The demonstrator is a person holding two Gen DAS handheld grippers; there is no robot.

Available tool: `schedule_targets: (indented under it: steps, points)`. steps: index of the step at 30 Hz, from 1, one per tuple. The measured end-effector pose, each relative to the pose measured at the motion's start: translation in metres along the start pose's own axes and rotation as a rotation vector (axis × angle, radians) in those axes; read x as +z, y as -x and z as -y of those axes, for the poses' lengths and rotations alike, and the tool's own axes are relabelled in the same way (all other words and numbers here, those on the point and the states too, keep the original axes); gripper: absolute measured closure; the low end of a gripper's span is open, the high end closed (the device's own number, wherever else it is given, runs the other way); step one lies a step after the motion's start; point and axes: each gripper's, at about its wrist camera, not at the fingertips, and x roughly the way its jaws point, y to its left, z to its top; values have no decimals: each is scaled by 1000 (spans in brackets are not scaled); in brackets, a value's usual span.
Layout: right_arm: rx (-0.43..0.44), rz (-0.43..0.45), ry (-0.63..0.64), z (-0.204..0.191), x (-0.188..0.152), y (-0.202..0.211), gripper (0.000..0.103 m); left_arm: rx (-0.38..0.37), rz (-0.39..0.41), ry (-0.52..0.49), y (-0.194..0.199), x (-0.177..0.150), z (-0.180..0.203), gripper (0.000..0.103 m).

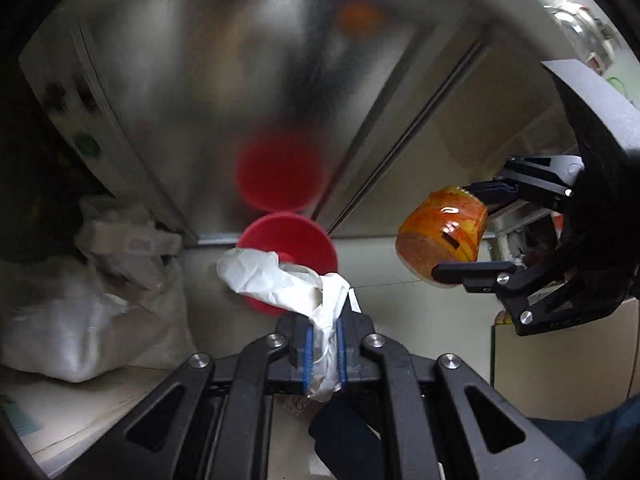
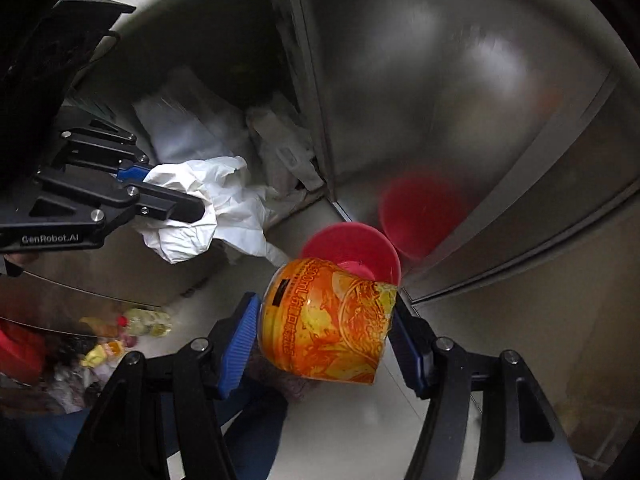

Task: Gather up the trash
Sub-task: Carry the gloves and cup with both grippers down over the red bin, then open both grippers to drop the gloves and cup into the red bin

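My left gripper [image 1: 323, 344] is shut on a crumpled white paper wrapper [image 1: 280, 280], which hangs out past its blue pads. From the right wrist view the same left gripper [image 2: 168, 192] and white wrapper [image 2: 208, 208] appear at the left. My right gripper [image 2: 324, 340] is shut on an orange and yellow printed cup [image 2: 326, 320], held on its side between the blue pads. In the left wrist view that right gripper [image 1: 476, 232] and the orange cup [image 1: 442, 240] are at the right. A red bin [image 1: 288, 248] [image 2: 352, 248] stands on the floor below both grippers.
A stainless steel cabinet front [image 1: 240, 80] rises behind the red bin and mirrors it. White plastic bags [image 1: 80, 320] [image 2: 188, 132] lie heaped at its left corner. A bottle and coloured litter [image 2: 132, 328] lie at the lower left of the right wrist view. The person's dark sleeve [image 1: 344, 440] shows below.
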Motion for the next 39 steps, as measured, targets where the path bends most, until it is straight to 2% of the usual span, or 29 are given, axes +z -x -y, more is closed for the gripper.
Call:
schedule_targets:
  steps: [5, 10, 15, 20, 24, 26, 30, 31, 36, 39]
  points:
    - [8, -11, -17, 15, -20, -77, 43, -13, -46, 14, -85, -13, -22, 95]
    - [24, -25, -8, 25, -25, -137, 43, -25, -69, -32, -153, -17, -29, 95]
    - [35, -28, -43, 35, -34, -177, 43, -63, -76, -8, -196, -17, -34, 95]
    - [53, -52, -61, 43, -28, -195, 43, -69, -107, -25, -219, -19, -39, 95]
    - [34, -51, -28, 45, -28, -198, 43, -83, -116, -33, -227, -18, -44, 94]
    - [18, -43, -12, 45, -28, -200, 43, -89, -121, -35, -229, -17, -47, 82]
    - [26, -54, 26, 44, -28, -211, 42, -76, -131, -42, -230, -16, -49, 68]
    - [26, -58, 30, 43, -29, -211, 40, -72, -134, -43, -232, -15, -50, 62]
    - [-20, -2, 62, 43, -26, -206, 14, -60, -158, -70, -233, -16, -50, 62]
    - [-39, 9, 85, 41, -24, -208, 13, -37, -161, -57, -230, -18, -54, 62]
